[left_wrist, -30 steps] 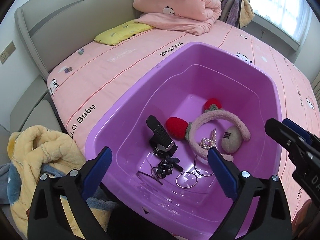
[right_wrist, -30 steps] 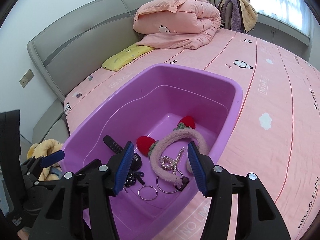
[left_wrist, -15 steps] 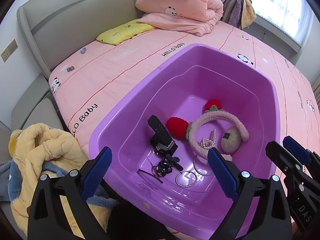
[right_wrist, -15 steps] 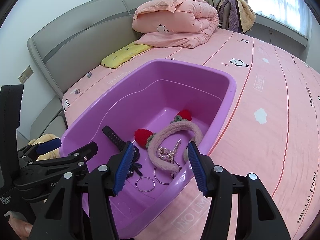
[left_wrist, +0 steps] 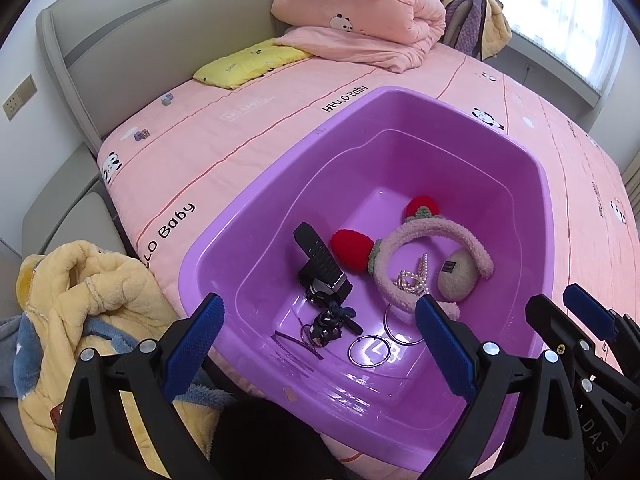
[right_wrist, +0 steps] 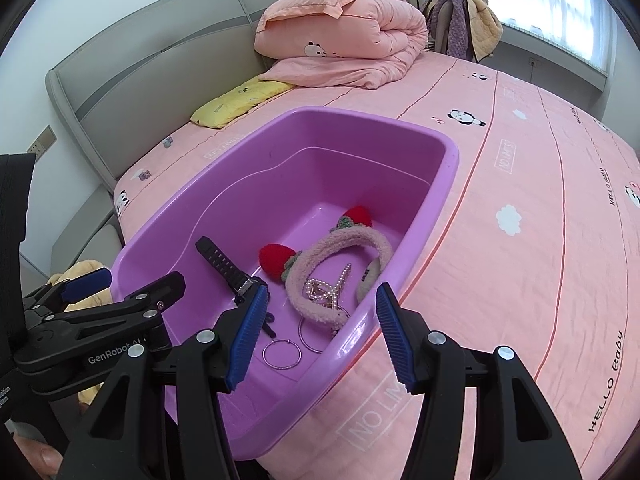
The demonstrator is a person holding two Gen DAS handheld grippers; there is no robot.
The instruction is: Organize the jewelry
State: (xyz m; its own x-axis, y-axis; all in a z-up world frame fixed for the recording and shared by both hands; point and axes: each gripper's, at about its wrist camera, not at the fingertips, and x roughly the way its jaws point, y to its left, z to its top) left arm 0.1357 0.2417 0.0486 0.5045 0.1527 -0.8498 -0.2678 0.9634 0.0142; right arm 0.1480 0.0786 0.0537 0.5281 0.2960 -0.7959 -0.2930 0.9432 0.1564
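Observation:
A purple tub (left_wrist: 250,204) (right_wrist: 340,176) sits on the pink bed. Inside lie a fluffy pink headband (left_wrist: 436,228) (right_wrist: 340,240) with red strawberries, a black watch (left_wrist: 320,260) (right_wrist: 222,262), a pearl hair clip (left_wrist: 414,280) (right_wrist: 324,290), silver hoops (left_wrist: 370,350) (right_wrist: 282,354), a black hair tie (left_wrist: 332,320) and a beige pad (left_wrist: 458,276). My left gripper (left_wrist: 318,312) (right_wrist: 138,280) hovers open over the tub's near left corner. My right gripper (right_wrist: 322,292) (left_wrist: 554,300) hangs open above the near right rim. Neither holds anything.
A yellow jacket (left_wrist: 80,292) lies heaped beside the bed at the left. A folded pink quilt (left_wrist: 360,20) and a yellow pillow (left_wrist: 248,60) rest by the grey headboard. Pink sheet (right_wrist: 520,240) stretches to the tub's right. A chair with clothes (right_wrist: 460,20) stands by the window.
The right gripper has dropped lower at the right edge of the left wrist view, and more of the left gripper shows in the right wrist view. Both remain open; the tub's contents lie unmoved.

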